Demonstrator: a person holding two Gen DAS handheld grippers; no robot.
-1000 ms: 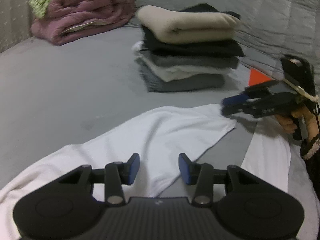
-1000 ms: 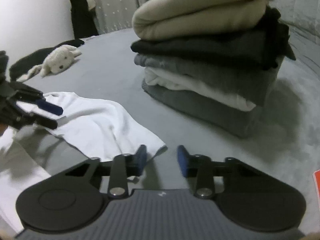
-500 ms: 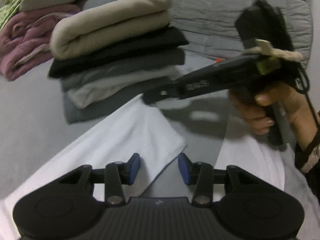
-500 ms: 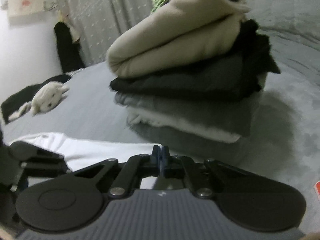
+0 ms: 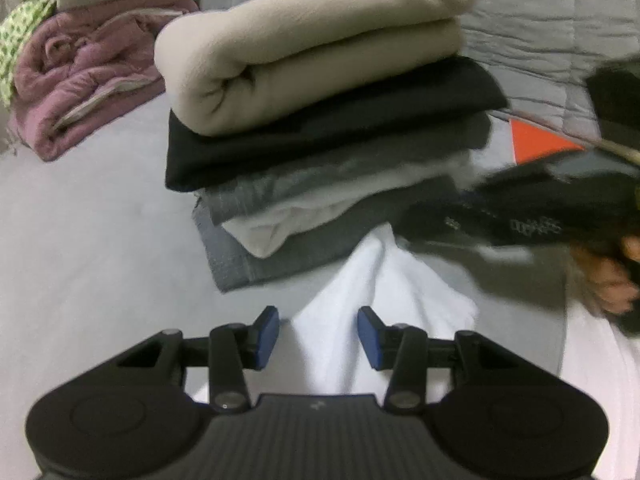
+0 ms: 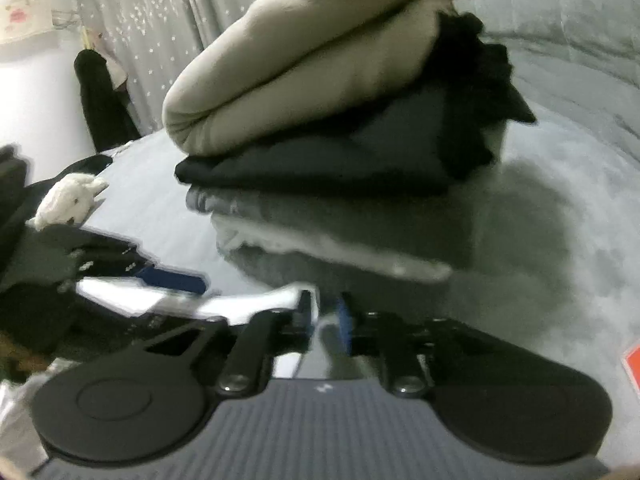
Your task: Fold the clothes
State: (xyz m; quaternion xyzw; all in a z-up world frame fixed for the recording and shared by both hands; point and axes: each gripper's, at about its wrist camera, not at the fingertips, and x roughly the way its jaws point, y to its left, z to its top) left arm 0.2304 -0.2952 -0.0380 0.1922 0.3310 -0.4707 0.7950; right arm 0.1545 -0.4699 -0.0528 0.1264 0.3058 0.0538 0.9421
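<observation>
A white garment (image 5: 384, 280) lies on the grey bed, its corner drawn up in a ridge against a stack of folded clothes (image 5: 320, 120). My left gripper (image 5: 318, 330) hovers open just above that corner, the cloth below the gap and not pinched. My right gripper (image 5: 404, 228) comes in blurred from the right, its tip at the top of the ridge. In the right wrist view the right gripper (image 6: 325, 312) shows a narrow gap and its jaws are opening. The white garment's (image 6: 256, 300) edge sits at its left finger. The stack (image 6: 320, 120) looms close ahead.
A pink quilt (image 5: 88, 72) is bundled at the back left. A grey quilted cover (image 5: 540, 20) and an orange item (image 5: 536, 142) lie behind the stack. A plush toy (image 6: 68, 200) lies by the curtain (image 6: 152, 20). A hand (image 5: 604, 280) holds the right gripper.
The left gripper has moved in close to the stack, over the garment's corner. The right gripper snapped shut half a second ago and now shows a gap again. The corner has bunched into a ridge.
</observation>
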